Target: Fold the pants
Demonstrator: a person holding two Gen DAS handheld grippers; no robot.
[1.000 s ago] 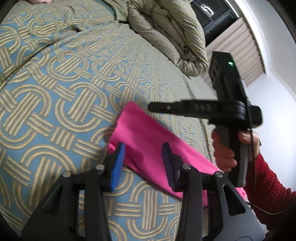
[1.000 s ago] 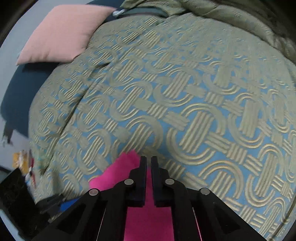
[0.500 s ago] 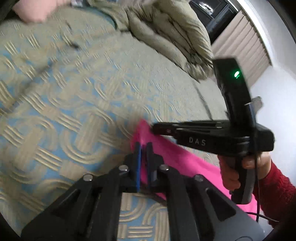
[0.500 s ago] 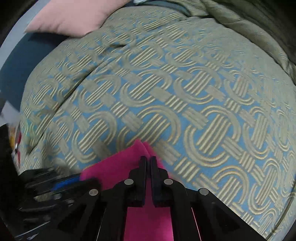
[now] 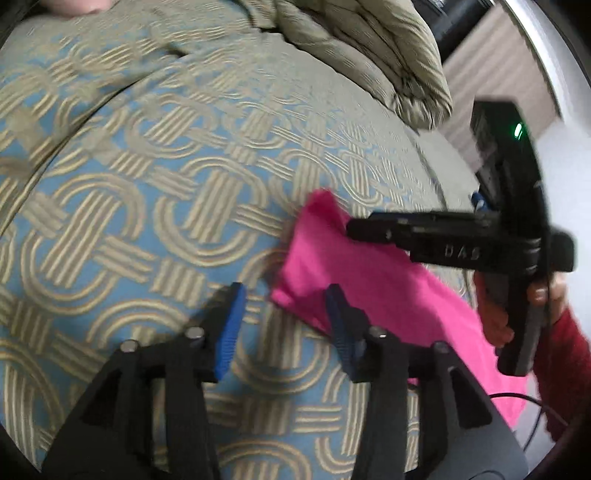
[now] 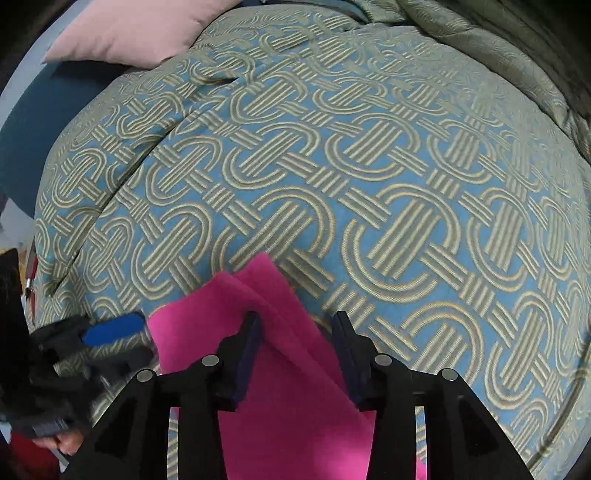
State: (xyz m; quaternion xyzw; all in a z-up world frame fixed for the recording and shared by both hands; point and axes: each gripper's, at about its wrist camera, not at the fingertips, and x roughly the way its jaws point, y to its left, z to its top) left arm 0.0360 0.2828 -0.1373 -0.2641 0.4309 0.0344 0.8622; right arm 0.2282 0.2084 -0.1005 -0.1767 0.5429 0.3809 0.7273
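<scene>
Patterned blue-and-gold bedding [image 6: 369,184] fills both views, with the pink pants [image 6: 280,369] laid flat at the lower centre of the right wrist frame. Both the left gripper [image 5: 282,325] and right gripper [image 6: 297,354] were pinched shut half a second ago; their jaws have just been opened and now stand apart, no cloth clamped. The fold is judged released onto the bed.

I count one pink pants [image 6: 280,369] on one patterned bedspread [image 6: 369,192], one pink pillow [image 6: 133,29], one bunched quilt [image 5: 373,55], my two grippers, left [image 5: 282,314] and right [image 6: 295,339], and one red sleeve [image 5: 569,373].
</scene>
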